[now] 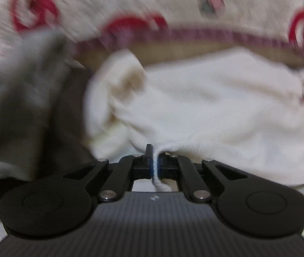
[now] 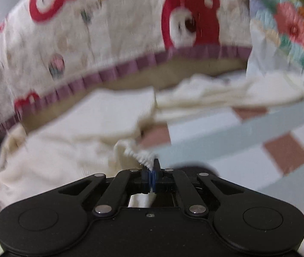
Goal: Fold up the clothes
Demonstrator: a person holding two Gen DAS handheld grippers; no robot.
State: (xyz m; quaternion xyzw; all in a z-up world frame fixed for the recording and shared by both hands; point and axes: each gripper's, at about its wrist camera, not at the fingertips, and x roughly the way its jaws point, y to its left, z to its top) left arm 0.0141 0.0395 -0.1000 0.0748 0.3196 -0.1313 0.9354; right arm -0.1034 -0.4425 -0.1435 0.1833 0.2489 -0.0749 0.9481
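While both views are motion-blurred, the cream garment (image 1: 216, 107) reads as a soft ribbed knit, off-white, rumpled, with a rolled fold at its left end and a ribbed hem. It lies on a checked bedcover (image 2: 259, 150) of pale blue, white and brown squares, near a white quilt (image 2: 119, 32) printed with red shapes and edged in purple trim. At far left a grey cloth (image 1: 23, 85) sits beside the garment. Left gripper (image 1: 154, 162): jaws closed together, pinching the garment's near edge. Right gripper (image 2: 152, 174): jaws closed on the ribbed hem. At far right is a floral fabric (image 2: 291, 25). No legible writing or brand marks.
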